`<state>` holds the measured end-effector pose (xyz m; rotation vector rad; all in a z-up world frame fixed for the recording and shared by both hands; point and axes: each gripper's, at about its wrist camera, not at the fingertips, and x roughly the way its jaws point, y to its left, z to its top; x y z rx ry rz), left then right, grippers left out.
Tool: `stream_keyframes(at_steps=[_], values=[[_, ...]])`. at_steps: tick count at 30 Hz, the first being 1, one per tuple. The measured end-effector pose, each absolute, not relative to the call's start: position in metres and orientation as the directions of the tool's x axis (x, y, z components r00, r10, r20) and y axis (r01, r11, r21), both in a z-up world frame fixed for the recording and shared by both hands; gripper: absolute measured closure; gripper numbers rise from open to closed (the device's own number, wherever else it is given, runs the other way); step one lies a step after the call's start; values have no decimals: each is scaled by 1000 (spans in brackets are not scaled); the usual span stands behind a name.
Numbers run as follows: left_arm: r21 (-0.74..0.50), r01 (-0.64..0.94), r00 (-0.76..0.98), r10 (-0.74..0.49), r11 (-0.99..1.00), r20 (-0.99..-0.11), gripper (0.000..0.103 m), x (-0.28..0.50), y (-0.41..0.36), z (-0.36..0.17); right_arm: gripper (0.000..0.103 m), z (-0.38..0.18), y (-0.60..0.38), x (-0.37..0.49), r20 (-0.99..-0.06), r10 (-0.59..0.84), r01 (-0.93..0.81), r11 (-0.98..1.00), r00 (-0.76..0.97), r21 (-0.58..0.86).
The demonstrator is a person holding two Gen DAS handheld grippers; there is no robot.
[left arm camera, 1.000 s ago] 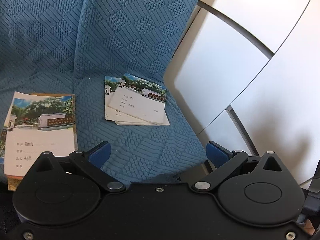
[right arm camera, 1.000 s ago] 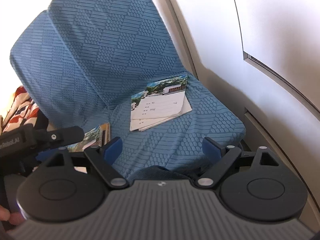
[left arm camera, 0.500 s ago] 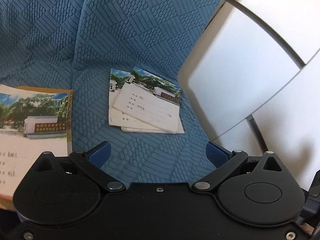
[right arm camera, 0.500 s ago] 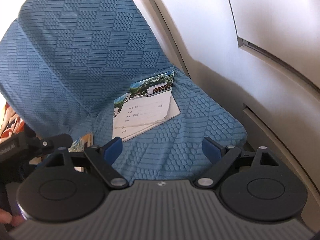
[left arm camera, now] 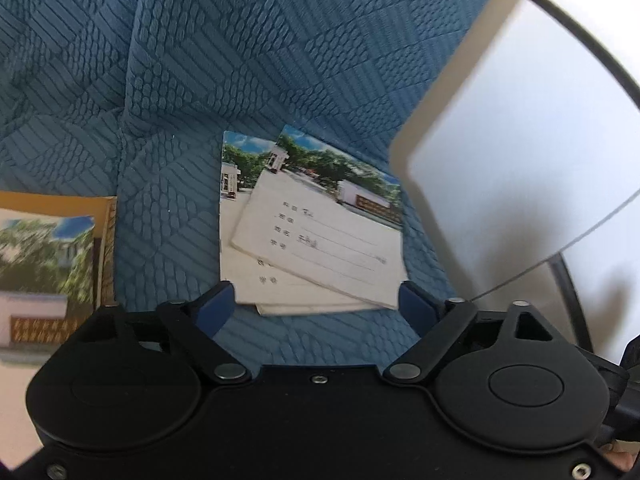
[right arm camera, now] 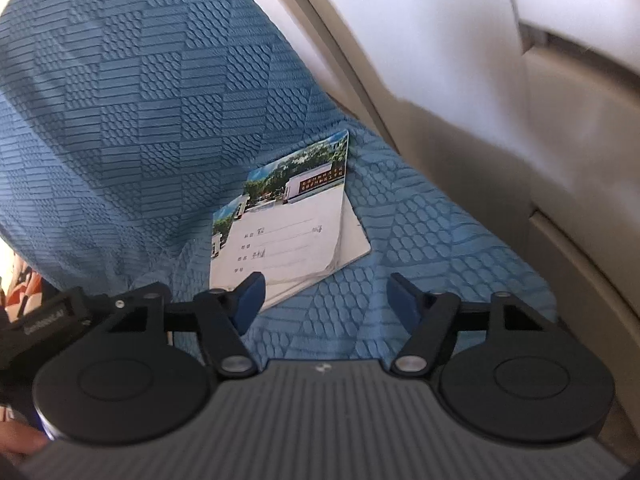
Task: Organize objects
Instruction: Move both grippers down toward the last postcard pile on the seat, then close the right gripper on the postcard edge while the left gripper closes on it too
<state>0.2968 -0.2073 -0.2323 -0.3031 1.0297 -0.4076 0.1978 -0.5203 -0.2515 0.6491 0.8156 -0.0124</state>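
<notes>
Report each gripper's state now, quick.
Left gripper: open, jaws just narrowing, holding nothing, near the notebooks.
Right gripper: open, jaws just narrowing, holding nothing.

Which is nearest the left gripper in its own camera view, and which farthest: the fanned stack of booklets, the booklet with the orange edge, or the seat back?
From the left gripper:
1. Fanned stack of booklets, right ahead on the seat, its near edge by the fingertips.
2. Booklet with the orange edge, off to the left.
3. Seat back, behind both.

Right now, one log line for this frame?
stage: approach | target: booklets askew on blue seat | left claw: open, jaws closing, empty | right claw: open, jaws closing, empty
</notes>
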Motion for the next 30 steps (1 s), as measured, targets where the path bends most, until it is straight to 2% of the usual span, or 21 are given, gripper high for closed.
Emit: stream_keyframes(at_steps=[2,5,7,9,15,22,27,30], values=[[-431,189,445,-469,882,-763,27,308,-208,-242,52,-263,-522,209,-685,255,257,794,682,551],[-436,183,442,-470,881,-764,35,323,-208,-258,64,-280,-526,223,-687,293,280,755,666,593],[-440,178,438,-471,880,-766,40,333,-209,-267,68,-291,-530,231,-693,315,303,728,649,615],[-437,184,445,-471,880,-762,47,345,-209,-274,69,-298,-534,236,-694,328,324,704,641,632],[-453,175,444,-480,874,-757,60,371,-209,-295,70,-312,-543,243,-673,375,341,646,638,683],[-457,193,435,-494,868,-753,65,374,-209,-300,70,-322,-545,252,-624,452,342,559,638,755],[-470,185,427,-501,863,-752,66,374,-207,-300,70,-320,-544,256,-554,501,324,476,664,818],[-486,176,422,-512,856,-748,66,375,-205,-300,70,-319,-543,261,-543,499,322,462,676,826]])
